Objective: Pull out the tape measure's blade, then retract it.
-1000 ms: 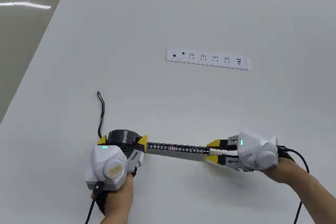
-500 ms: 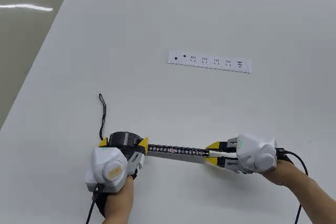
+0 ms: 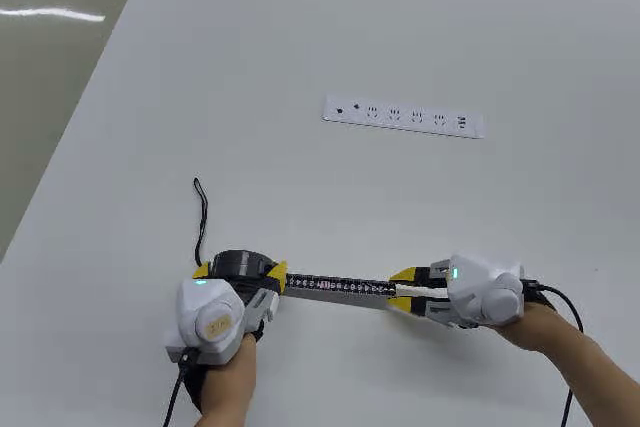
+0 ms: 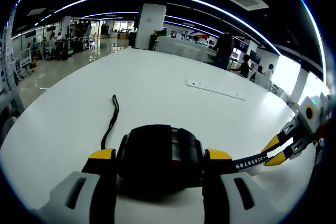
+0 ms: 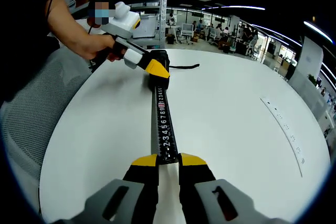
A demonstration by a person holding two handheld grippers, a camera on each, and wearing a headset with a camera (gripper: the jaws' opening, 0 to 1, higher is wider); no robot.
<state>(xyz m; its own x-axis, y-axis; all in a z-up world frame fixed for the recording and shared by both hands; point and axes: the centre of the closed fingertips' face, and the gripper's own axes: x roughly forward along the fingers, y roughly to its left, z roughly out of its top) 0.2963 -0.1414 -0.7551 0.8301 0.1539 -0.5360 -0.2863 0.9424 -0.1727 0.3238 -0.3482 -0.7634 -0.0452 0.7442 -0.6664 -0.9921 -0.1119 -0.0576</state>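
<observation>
Two claws engaged on the white table (image 3: 300, 37): near left, my left gripper (image 3: 240, 273) is clamped around the black tape measure case (image 4: 160, 150), its lanyard (image 3: 201, 217) lying toward the far side. Its blade (image 3: 338, 285) runs right to my right gripper (image 5: 168, 160), jaws pinched on the tip.

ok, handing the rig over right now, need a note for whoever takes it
Left gripper: shut on the tape measure case, which sits on the white table.
Right gripper: shut on the blade at its free end.
Done: blade is pulled partway out, straight between the two grippers.
Left: retract the blade. Probably ease the right gripper toward the case, then release.
</observation>
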